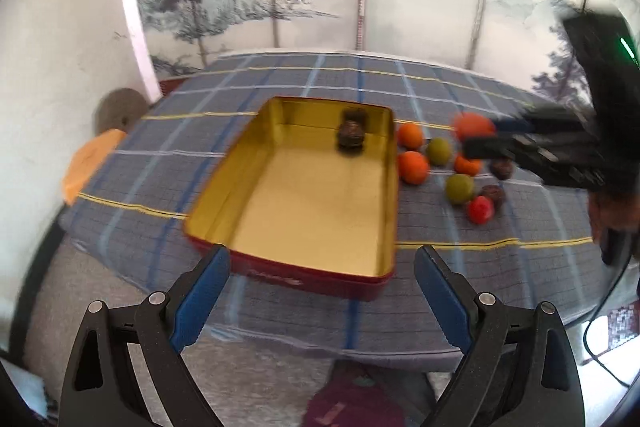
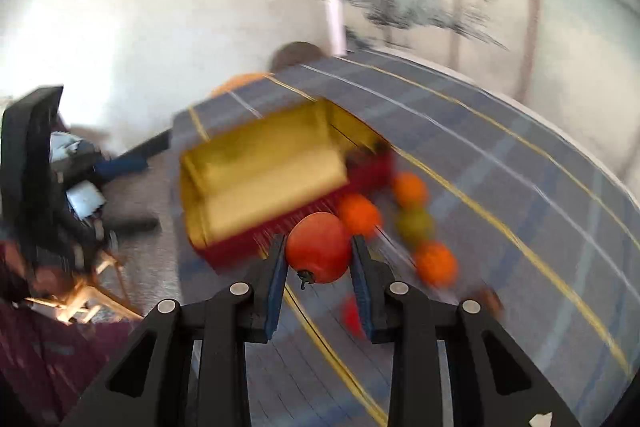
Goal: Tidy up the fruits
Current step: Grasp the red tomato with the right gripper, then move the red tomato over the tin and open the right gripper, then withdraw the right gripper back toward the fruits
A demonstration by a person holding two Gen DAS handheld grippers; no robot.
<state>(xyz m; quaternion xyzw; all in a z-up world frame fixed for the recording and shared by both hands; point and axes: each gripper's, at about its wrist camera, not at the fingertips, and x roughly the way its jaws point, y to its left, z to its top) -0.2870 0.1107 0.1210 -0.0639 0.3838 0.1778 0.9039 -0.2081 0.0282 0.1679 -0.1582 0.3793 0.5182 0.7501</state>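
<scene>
So the right gripper (image 2: 319, 259) is clamped on a red-orange tomato-looking fruit (image 2: 319, 253), held up off the plaid tablecloth (image 2: 520, 227); the gold-lined red tin (image 1: 316, 187) sits at about 11 o'clock from it; left gripper (image 1: 322, 275) hangs with fingers spread wide and nothing between them, the tin dead ahead at 12; one dark brown fruit (image 1: 351, 135) inside near the far wall; the loose fruit pile (image 1: 448, 163) lies just beside the tin at 2 o'clock.
</scene>
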